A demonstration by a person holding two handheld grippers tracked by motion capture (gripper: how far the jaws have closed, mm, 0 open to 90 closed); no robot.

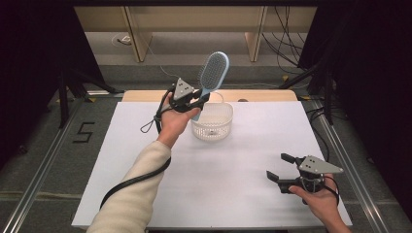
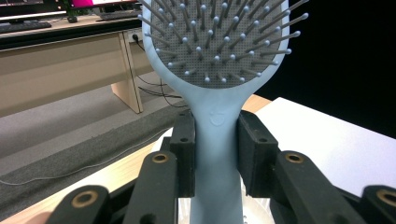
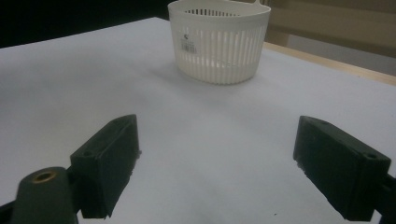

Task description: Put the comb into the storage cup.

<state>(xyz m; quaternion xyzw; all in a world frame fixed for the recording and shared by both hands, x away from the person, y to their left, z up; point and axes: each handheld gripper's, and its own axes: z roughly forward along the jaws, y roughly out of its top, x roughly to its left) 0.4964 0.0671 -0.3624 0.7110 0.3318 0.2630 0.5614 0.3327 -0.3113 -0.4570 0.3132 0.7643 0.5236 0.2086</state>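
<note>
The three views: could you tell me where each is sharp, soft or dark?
High view: even light on the white table, black surroundings at both sides. Left gripper view: the hairbrush and its bristles are sharp, the desks behind soft, the right side black. Right gripper view: the near black pads are slightly blurred, the basket is fairly clear, and its shadow on the table is faint.

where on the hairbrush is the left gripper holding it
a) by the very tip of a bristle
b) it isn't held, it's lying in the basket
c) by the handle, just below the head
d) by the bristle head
c: in the left gripper view the left gripper has its jaws closed on both sides of the light blue hairbrush at its handle, with the bristle head rising above them.
</note>
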